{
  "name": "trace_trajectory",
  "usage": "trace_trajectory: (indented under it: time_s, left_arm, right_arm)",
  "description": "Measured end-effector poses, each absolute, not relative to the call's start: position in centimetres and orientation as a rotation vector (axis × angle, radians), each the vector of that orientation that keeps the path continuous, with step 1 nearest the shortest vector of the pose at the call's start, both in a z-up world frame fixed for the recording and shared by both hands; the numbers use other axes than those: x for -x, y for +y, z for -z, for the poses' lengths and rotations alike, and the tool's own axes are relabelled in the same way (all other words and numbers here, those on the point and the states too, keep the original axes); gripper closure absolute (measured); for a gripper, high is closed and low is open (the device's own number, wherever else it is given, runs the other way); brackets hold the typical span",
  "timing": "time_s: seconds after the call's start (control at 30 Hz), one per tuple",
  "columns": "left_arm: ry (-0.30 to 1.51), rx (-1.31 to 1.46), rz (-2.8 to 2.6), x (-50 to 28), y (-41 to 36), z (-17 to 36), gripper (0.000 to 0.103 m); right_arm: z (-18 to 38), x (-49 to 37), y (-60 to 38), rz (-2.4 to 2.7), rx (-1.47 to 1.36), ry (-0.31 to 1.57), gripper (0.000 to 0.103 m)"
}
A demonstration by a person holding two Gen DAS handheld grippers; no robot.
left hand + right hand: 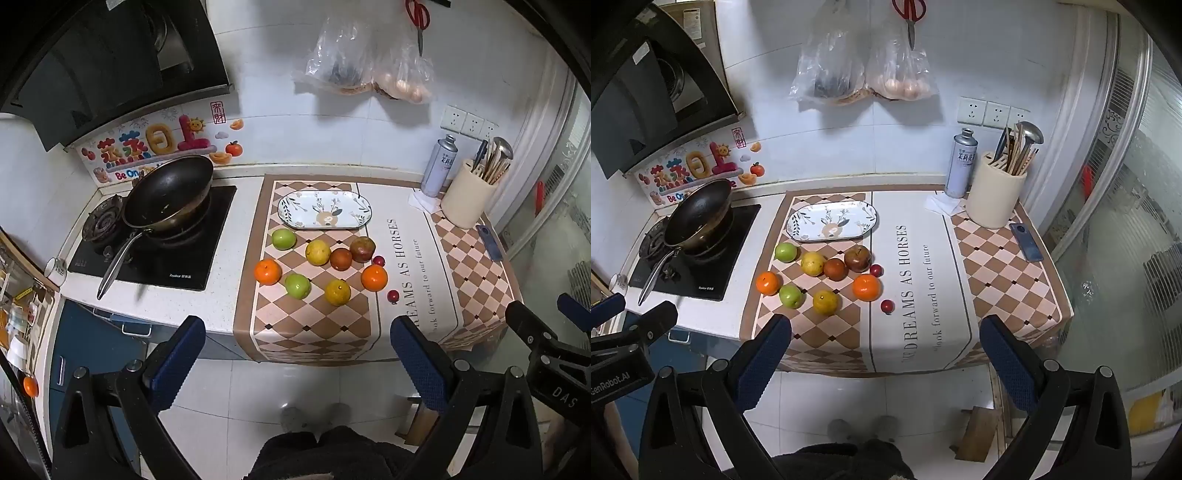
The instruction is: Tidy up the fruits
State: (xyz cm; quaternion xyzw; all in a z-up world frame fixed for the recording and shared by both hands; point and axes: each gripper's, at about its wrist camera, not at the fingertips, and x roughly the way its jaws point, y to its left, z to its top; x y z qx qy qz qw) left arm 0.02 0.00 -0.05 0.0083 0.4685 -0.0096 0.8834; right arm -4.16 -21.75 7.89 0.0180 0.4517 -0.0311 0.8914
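Several fruits lie loose on the checked mat: two green apples (284, 239) (785, 252), two oranges (267, 271) (866, 287), yellow citrus (317, 252) (825, 301), a dark red apple (362, 249) (857, 257) and two small red fruits (887, 306). An empty oval patterned plate (295, 221) (798, 234) sits behind them. My left gripper (297, 356) and right gripper (884, 354) are both open and empty, held back over the floor in front of the counter. The right gripper also shows in the left wrist view (546, 321).
A black wok (168, 192) sits on the stove at the left. A spray can (960, 162), a utensil holder (995, 195) and a phone (1026, 242) stand at the right. Bags (864, 59) and scissors hang on the wall.
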Motion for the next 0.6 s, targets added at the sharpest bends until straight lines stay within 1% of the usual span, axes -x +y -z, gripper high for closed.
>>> trace_trajectory:
  time_s: [0.6]
  left_arm:
    - [0.978, -0.02, 0.018, 0.0, 0.0, 0.09, 0.001]
  right_arm:
    - [-8.16, 4.59, -21.61, 0.051, -0.041, 0.938, 0.0]
